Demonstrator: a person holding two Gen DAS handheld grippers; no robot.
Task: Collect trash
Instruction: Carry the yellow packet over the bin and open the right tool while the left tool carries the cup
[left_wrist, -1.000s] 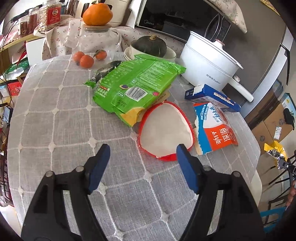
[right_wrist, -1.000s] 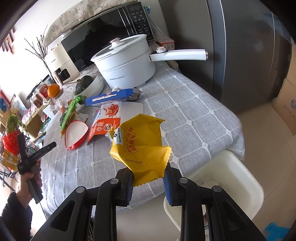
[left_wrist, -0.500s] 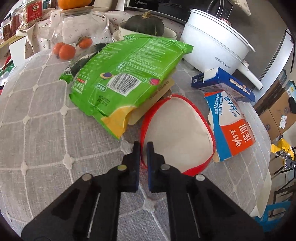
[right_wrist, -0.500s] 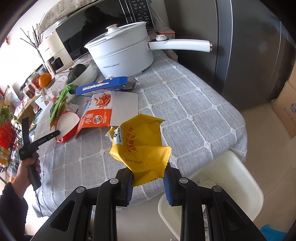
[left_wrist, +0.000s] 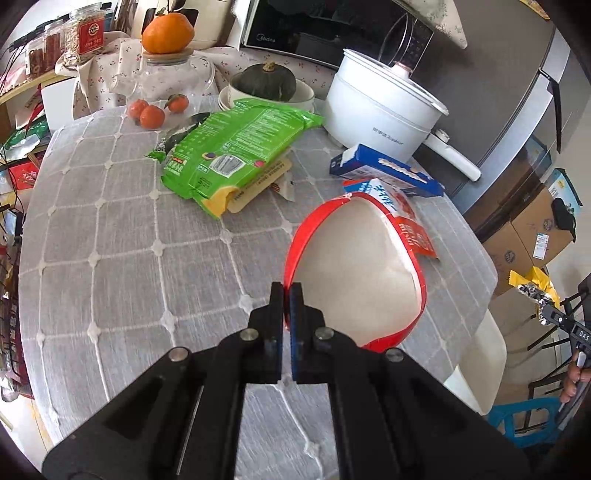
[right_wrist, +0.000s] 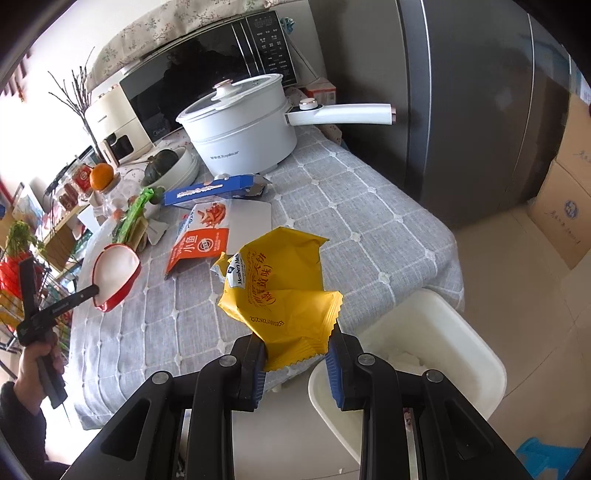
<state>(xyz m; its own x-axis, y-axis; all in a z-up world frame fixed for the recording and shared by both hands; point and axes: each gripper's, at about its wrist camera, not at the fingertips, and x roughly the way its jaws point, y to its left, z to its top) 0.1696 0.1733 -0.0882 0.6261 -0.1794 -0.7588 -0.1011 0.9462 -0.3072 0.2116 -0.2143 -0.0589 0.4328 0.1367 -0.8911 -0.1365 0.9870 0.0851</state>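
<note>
Left wrist view: left gripper (left_wrist: 287, 295) pinched tight on the rim of the red-edged white container (left_wrist: 354, 266), tilted up above the grey checked tabletop (left_wrist: 110, 258).
Right wrist view: right gripper (right_wrist: 297, 354) clamps the crumpled yellow snack wrapper (right_wrist: 280, 291), beside the tabletop edge, near the white bin (right_wrist: 461, 332).

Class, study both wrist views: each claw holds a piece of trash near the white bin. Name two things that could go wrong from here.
1. The left claw pinches only the thin edge of the red-rimmed bowl; it could tilt or slip out when carried.
2. The right claw holds the yellow wrapper beside the white bin, not clearly over it; released now, it might land on the floor.
</note>
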